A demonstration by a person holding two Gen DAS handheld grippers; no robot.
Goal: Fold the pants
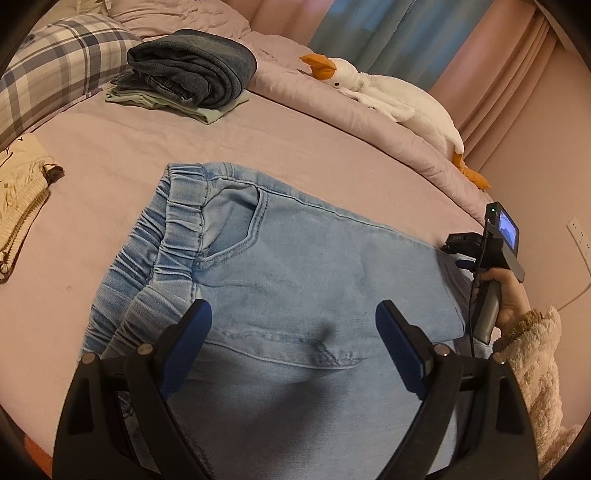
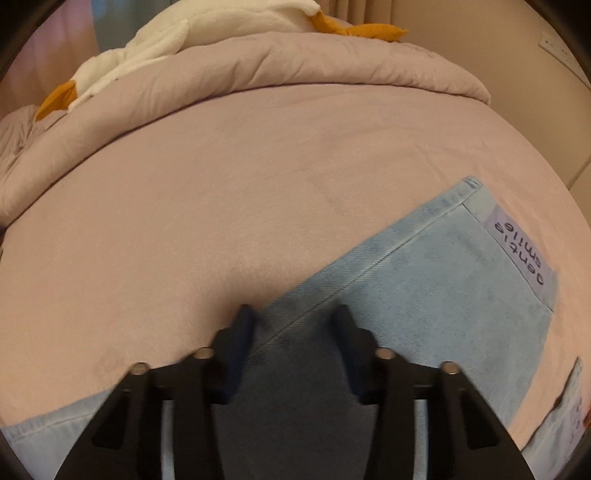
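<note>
pants (image 1: 314,280), one pair, lie under two hand-held grippers, left (image 1: 293,332) and right (image 2: 295,321), both spread apart.

Pants (image 1: 295,280) legs run off the bottom edge; right hand-held gripper (image 2: 291,314) tips blurred

I'm looking at light blue washed denim pants (image 1: 295,266), paler along the gathered waistband (image 1: 177,221). Under them, a dusty pink sheet (image 1: 122,147), and the bunched quilt (image 2: 258,74) is the same pink. My left gripper (image 1: 293,325) is black with dark blue pads (image 1: 192,339); the right gripper (image 2: 295,325) matches. On the right-wrist camera there's a pale lilac label (image 2: 517,254) with dark lettering. Far back, a white plush goose (image 1: 388,88) with orange beak and feet, dark grey-blue folded jeans (image 1: 195,70) on something pale green (image 1: 166,101), a grey-and-white plaid pillow (image 1: 55,70), teal curtain (image 1: 369,33).
</note>
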